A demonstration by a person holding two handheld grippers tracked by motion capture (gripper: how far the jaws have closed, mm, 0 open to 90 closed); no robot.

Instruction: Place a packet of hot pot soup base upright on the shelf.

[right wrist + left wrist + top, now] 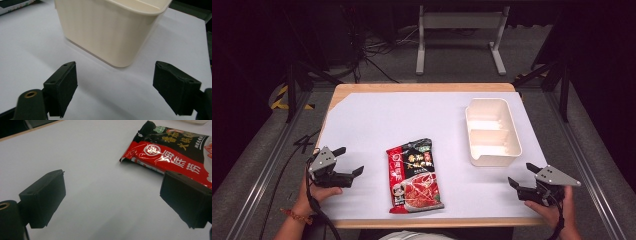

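White sheeting (377,120) covers the wooden table (412,87), leaving a strip of bare wood along the far edge and the far left corner. Lying flat near the middle of the near edge is a red and black printed foil pouch (413,175), its long side running from the near edge toward the far one. Toward the far right corner sits a cream plastic two-compartment tray (492,131), upright, well apart from the pouch.

At the near left corner the left gripper (349,160) rests in the person's left hand (318,192), jaws spread wide and empty, aimed toward the pouch; in the left gripper view the pouch (172,152) lies just beyond the jaw on that view's right. At the near right corner the right gripper (522,175) is held by the right hand (557,210), jaws likewise released and holding nothing. In the right gripper view the tray's rounded corner wall (110,32) stands ahead of the open jaws, apart from them.
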